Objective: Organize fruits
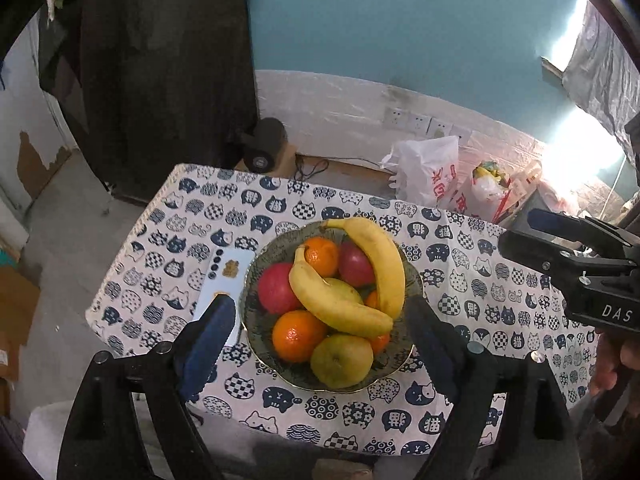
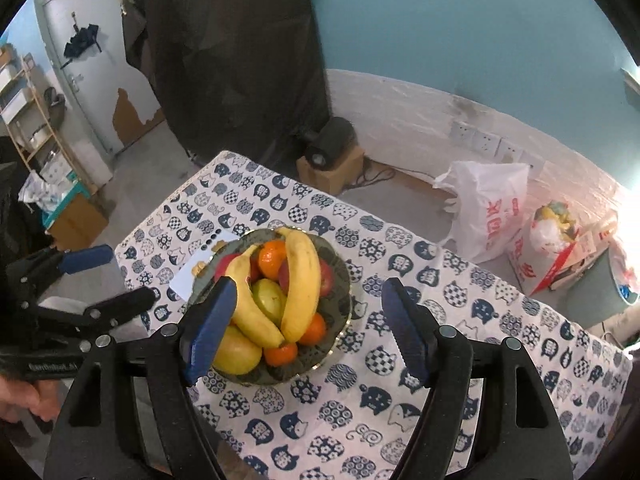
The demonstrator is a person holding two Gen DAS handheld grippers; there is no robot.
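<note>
Hovering above the tabletop (image 1: 168,248), both grippers hold nothing and stand well clear of the fruit. At far left a pale phone (image 1: 224,280) lies on the cat-print cloth, its edge just beside the bowl (image 1: 256,320). The left gripper (image 1: 320,332) has its jaws spread wide, framing the bowl from above. The bowl carries all visible fruit: two bananas (image 1: 340,304) across the top, red apples (image 1: 276,288), oranges (image 1: 298,336) and a green pear (image 1: 342,360) at the near rim. To the right, the right gripper (image 2: 308,328) is likewise wide apart and empty, with the bowl below its left finger.

Judgement: the fruit appears gathered already, so the task is either at its start or near its close; no grasp is in hand. Any next move calls for lowering one gripper squarely over a top banana, since the rounder fruit beneath is pinned.
</note>
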